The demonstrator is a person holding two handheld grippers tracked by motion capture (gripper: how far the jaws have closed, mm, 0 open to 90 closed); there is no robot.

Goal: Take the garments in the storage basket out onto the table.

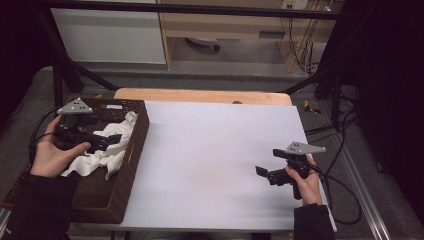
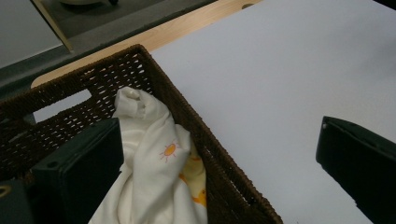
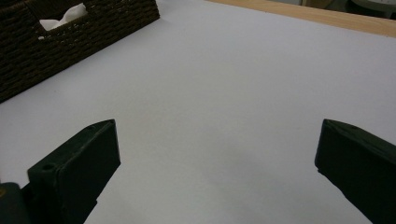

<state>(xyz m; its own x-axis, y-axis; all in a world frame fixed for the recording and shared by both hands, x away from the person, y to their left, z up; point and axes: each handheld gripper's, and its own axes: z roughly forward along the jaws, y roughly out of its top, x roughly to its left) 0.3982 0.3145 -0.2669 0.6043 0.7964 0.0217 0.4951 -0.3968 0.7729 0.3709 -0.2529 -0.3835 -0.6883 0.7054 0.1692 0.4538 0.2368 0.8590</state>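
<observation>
One soft, light white cloth [image 2: 154, 163] lies crumpled in the wicker basket [image 1: 131, 165] at the table's [image 1: 210, 150] left, best pinched at its raised fold, with left claw [image 1: 111, 141] and right claw [image 1: 264, 173] both wide and empty.

A dark brown woven basket [image 1: 131, 150] sits at the left edge of the white table, its long side running away from the person. Inside lies a crumpled white cloth [image 1: 102, 152], bunched up against the right wall, one twisted end poking near the rim. The cloth [image 2: 159, 182] carries small orange sun prints and what may be a yellow duck.
</observation>
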